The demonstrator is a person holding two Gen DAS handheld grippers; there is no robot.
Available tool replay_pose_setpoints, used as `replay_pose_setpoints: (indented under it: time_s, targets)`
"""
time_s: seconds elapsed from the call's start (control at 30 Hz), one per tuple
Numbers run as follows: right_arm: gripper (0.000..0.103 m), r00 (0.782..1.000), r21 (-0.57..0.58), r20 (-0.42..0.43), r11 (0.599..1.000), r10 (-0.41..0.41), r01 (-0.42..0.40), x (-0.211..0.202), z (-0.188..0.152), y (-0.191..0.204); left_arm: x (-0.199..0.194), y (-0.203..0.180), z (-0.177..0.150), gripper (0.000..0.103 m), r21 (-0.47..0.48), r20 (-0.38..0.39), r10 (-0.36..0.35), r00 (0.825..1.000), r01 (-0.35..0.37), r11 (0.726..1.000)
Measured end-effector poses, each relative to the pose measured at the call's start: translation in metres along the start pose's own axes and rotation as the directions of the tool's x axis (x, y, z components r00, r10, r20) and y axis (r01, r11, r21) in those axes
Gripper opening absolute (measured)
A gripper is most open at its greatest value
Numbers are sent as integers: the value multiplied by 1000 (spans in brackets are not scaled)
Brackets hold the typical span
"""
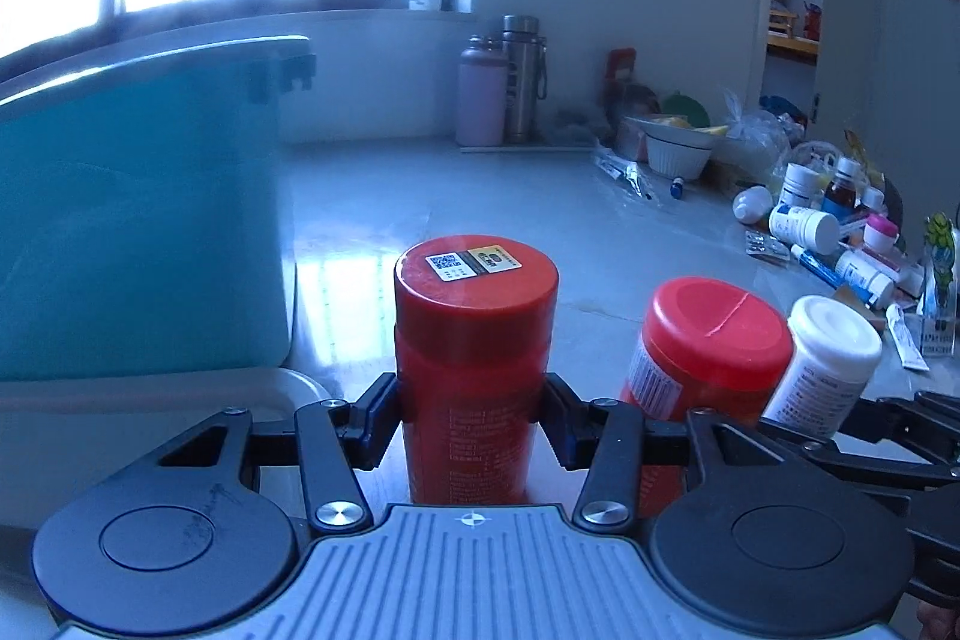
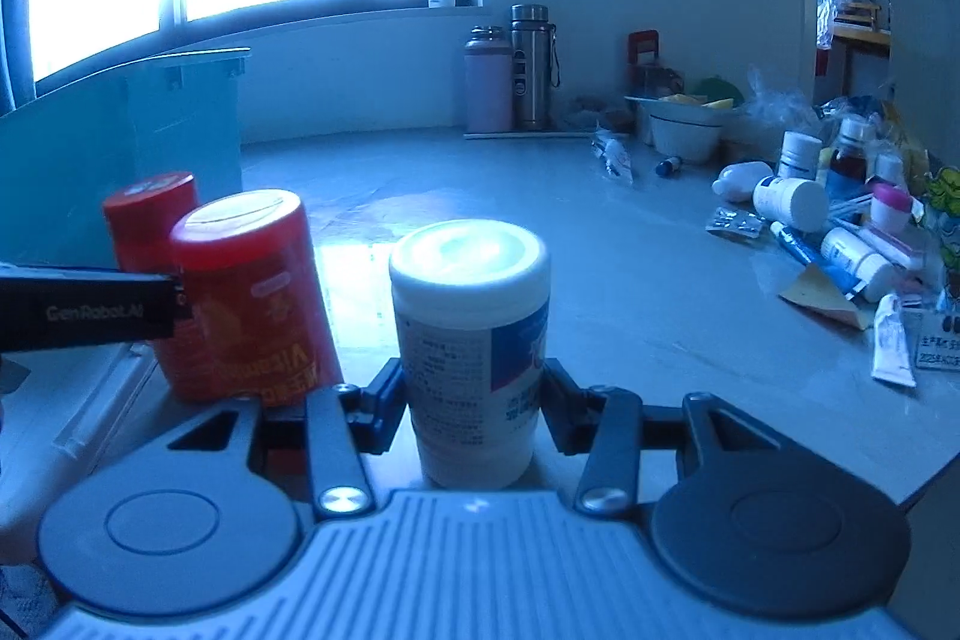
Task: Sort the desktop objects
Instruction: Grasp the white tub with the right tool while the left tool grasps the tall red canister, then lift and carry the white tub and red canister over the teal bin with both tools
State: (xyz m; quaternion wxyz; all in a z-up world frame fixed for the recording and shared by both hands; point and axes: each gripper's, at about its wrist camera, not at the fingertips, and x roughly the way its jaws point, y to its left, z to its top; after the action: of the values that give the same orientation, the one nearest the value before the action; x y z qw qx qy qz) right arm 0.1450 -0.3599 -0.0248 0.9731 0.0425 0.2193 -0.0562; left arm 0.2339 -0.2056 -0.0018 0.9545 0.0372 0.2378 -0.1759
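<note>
My left gripper is shut on a tall red canister with a sticker on its lid, held upright. To its right stand a red-lidded vitamin bottle and a white-lidded bottle. My right gripper is shut on that white-lidded bottle, upright. In the right wrist view the vitamin bottle and the red canister stand to the left, with the left gripper's black finger across them.
A teal storage bin stands at the left over a clear lid. Two flasks stand at the back wall. A white bowl and a heap of medicine bottles, tubes and blister packs lie at the right.
</note>
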Motion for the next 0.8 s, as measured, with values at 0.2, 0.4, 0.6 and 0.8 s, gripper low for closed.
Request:
replay_pose_setpoints:
  time_s: [0.2,0.4,0.6,0.8]
  targets:
    - [47,1000,-13,-1,1000,10,-10,-20,2,-1,-24,-9,3,50,0,15,2,1000,-2,1000]
    - [47,1000,1,-13,1000,10,-10,-43,0,-4,-48,-8,-3,50,-31,-19,26,999,-26,999]
    - [47,1000,-17,13,1000,23,-23,-74,-1,-4,-83,-11,-10,50,-40,-4,47,999,-47,998]
    - [47,999,-20,27,999,37,-36,-100,-3,1,-122,-11,-17,50,-54,14,60,998,-59,997]
